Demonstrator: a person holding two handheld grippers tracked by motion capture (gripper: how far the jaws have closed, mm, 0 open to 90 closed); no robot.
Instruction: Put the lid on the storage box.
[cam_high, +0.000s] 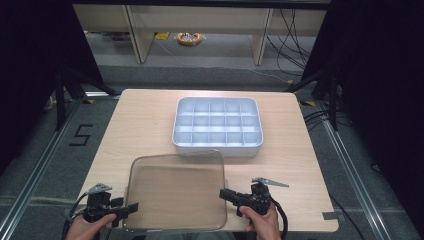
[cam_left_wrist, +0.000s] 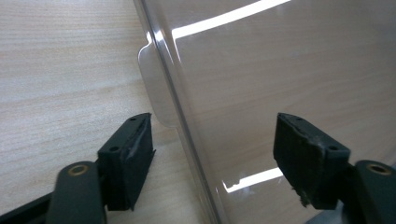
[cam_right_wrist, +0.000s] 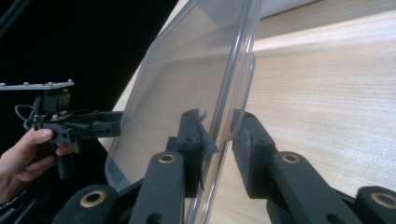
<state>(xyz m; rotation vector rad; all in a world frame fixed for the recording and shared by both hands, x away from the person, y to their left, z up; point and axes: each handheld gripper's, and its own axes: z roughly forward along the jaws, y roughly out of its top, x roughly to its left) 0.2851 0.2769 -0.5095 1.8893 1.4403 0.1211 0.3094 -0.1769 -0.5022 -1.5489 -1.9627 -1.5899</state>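
Note:
A clear plastic lid (cam_high: 175, 190) lies at the front of the wooden table (cam_high: 145, 120). My left gripper (cam_high: 131, 210) is at the lid's left edge. It stands open (cam_left_wrist: 212, 144), one jaw outside on the wood and one over the lid (cam_left_wrist: 261, 84), just short of a small tab (cam_left_wrist: 156, 88). My right gripper (cam_high: 223, 194) is at the lid's right edge. Its jaws (cam_right_wrist: 217, 135) are closed on the rim of the lid (cam_right_wrist: 187, 84), one pad on each face. The left gripper (cam_right_wrist: 114, 122) shows across the lid, held by a hand.
A white tray (cam_high: 218, 149) with several small empty compartments sits just behind the lid at mid-table. Dark curtains flank the table. Cables and shelving legs stand on the floor beyond the far edge.

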